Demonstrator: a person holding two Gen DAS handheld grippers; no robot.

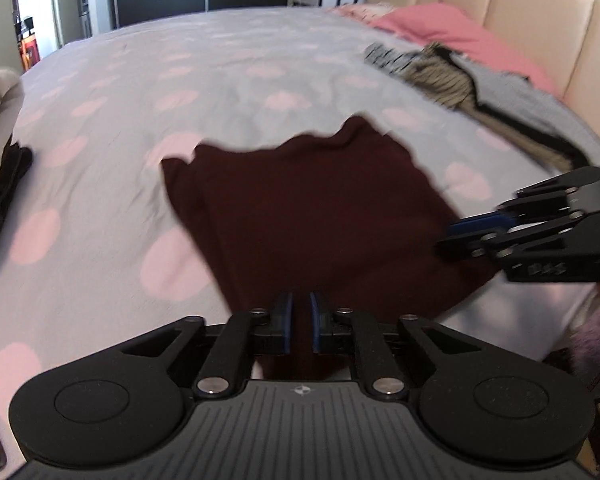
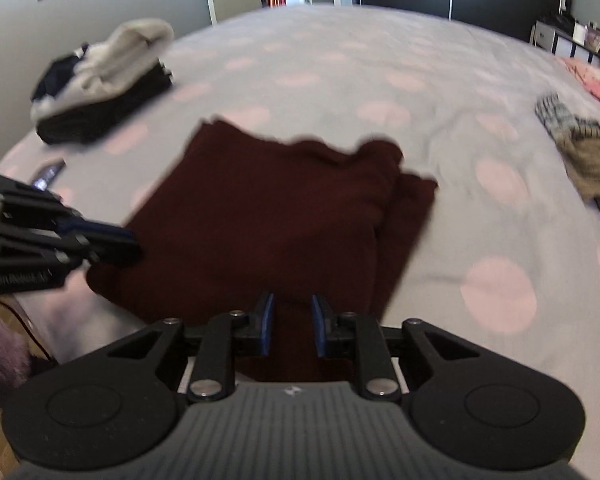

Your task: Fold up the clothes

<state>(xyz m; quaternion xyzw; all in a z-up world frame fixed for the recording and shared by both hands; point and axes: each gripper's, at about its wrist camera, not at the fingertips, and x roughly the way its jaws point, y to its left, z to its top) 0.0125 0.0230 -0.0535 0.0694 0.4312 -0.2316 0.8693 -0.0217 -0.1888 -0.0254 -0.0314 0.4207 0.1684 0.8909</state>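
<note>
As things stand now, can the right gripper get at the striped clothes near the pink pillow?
Probably not right now. The right gripper has the dark red garment between its jaws at the near edge, while the striped clothes lie apart, far to its right. The bedspread between looks free.

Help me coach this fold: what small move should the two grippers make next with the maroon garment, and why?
Probably carry the near edge forward and lay it over the far edge. The left gripper and right gripper each have the maroon garment near edge between their pads, while its far edge lies rumpled on the bedspread, so the fold looks unfinished.
</note>
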